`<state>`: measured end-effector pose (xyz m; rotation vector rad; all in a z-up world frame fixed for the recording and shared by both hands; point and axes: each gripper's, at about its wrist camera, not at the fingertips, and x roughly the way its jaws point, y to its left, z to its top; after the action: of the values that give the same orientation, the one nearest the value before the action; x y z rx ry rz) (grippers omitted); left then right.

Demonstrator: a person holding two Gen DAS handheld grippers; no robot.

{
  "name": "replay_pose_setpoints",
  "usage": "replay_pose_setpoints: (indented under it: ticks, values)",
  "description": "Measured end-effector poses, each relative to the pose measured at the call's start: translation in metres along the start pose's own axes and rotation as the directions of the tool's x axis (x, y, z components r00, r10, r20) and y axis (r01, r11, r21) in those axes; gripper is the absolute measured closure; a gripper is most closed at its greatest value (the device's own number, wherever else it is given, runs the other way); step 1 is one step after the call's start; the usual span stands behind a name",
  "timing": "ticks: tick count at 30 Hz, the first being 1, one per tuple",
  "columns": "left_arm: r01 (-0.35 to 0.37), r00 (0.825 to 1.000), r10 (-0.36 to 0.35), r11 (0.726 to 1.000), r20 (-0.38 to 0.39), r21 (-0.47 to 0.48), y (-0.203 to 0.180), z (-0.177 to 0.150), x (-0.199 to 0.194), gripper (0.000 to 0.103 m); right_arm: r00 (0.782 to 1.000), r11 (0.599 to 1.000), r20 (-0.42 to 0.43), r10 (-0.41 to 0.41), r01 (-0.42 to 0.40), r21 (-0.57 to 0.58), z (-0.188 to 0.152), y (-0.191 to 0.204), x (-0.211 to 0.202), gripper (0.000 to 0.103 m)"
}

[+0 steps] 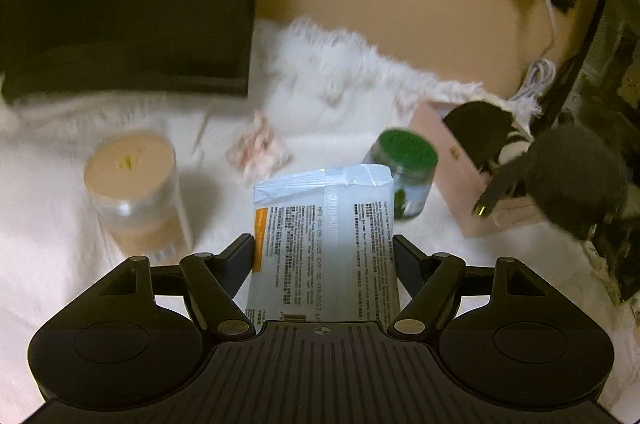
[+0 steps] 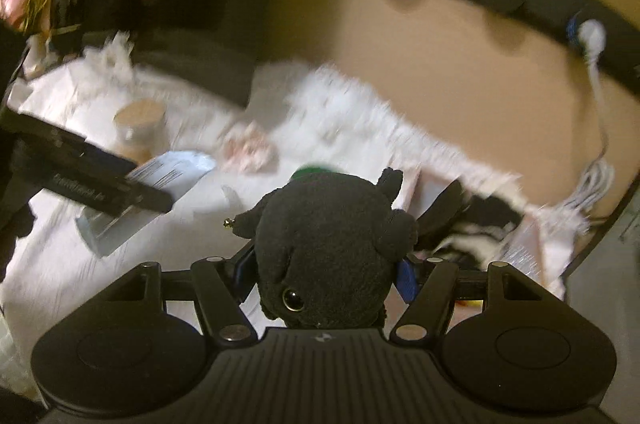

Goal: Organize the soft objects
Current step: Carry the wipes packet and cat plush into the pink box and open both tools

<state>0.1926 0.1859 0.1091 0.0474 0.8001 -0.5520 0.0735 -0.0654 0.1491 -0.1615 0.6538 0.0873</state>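
The left gripper [image 1: 324, 252] is clamped on a pack of wet wipes [image 1: 324, 224], a pale blue-and-white packet with printed text facing up, held lengthwise between the two fingers above the white cloth [image 1: 48, 224]. The right gripper [image 2: 326, 264] squeezes a black plush toy [image 2: 324, 244], whose glossy eye points back toward the camera; the toy fills the gap between the fingers.

Taking the pink box [image 1: 452, 159] as the landmark: the plush toy hangs just over its near right corner in the left wrist view, and black-and-white fabric [image 1: 484, 131] lies inside the box. A green-lidded jar [image 1: 404, 167] stands just left of the box, behind the wipes pack. Farther left of the box lies a crumpled pink-and-white scrap [image 1: 260, 147], and well left of that a clear container with a beige lid [image 1: 132, 183]. Behind the box, a white fluffy throw [image 1: 332, 75] spreads toward the wall, and a white cable [image 1: 540, 75] coils to its right.
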Motion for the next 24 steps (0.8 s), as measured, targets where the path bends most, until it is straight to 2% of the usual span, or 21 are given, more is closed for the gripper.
replay_pose_setpoints:
  ticks: [3, 5, 9, 11, 13, 17, 19, 20, 21, 23, 24]
  values:
    - [-0.004, 1.000, 0.003, 0.999, 0.028, 0.033, -0.007, 0.017, -0.008, 0.024, 1.000, 0.997, 0.030, 0.001, -0.004, 0.083, 0.021, -0.030, -0.011, 0.036]
    - [0.023, 0.998, -0.024, 0.999, 0.063, 0.024, -0.010, 0.031, -0.016, 0.024, 0.998, 0.990, 0.056, -0.005, -0.003, 0.140, 0.038, -0.055, -0.020, 0.036]
    - [0.123, 0.980, -0.119, 0.992, 0.157, -0.011, -0.025, 0.073, -0.023, 0.024, 0.983, 0.969, 0.146, -0.115, 0.078, 0.234, 0.074, -0.112, -0.047, 0.036]
    - [0.209, 0.959, -0.200, 0.978, 0.203, -0.024, -0.042, 0.096, -0.019, 0.024, 0.969, 0.955, 0.178, -0.172, 0.120, 0.273, 0.088, -0.138, -0.058, 0.036]
    - [0.291, 0.932, -0.276, 0.956, 0.236, -0.031, -0.064, 0.116, -0.008, 0.024, 0.962, 0.940, 0.188, -0.197, 0.130, 0.317, 0.094, -0.158, -0.061, 0.036]
    - [0.434, 0.880, -0.410, 0.899, 0.241, -0.055, -0.118, 0.141, 0.043, 0.023, 0.968, 0.891, 0.116, -0.222, 0.153, 0.426, 0.090, -0.191, -0.039, 0.036]
    - [0.493, 0.860, -0.468, 0.865, 0.206, -0.094, -0.141, 0.143, 0.085, 0.023, 0.970, 0.866, 0.072, -0.234, 0.174, 0.469, 0.080, -0.203, -0.021, 0.036]
    - [0.501, 0.861, -0.481, 0.857, 0.165, -0.118, -0.151, 0.140, 0.111, 0.023, 0.971, 0.853, 0.047, -0.234, 0.181, 0.490, 0.075, -0.209, -0.011, 0.036]
    - [0.490, 0.871, -0.478, 0.861, 0.114, -0.137, -0.161, 0.136, 0.137, 0.023, 0.972, 0.839, 0.021, -0.233, 0.190, 0.510, 0.069, -0.215, 0.000, 0.036]
    - [0.426, 0.902, -0.431, 0.895, -0.008, -0.132, -0.181, 0.121, 0.185, 0.023, 0.972, 0.813, -0.038, -0.231, 0.215, 0.541, 0.055, -0.225, 0.022, 0.036]
    - [0.401, 0.911, -0.409, 0.909, -0.057, -0.110, -0.188, 0.114, 0.202, 0.020, 0.971, 0.804, -0.061, -0.230, 0.225, 0.551, 0.048, -0.230, 0.031, 0.036]
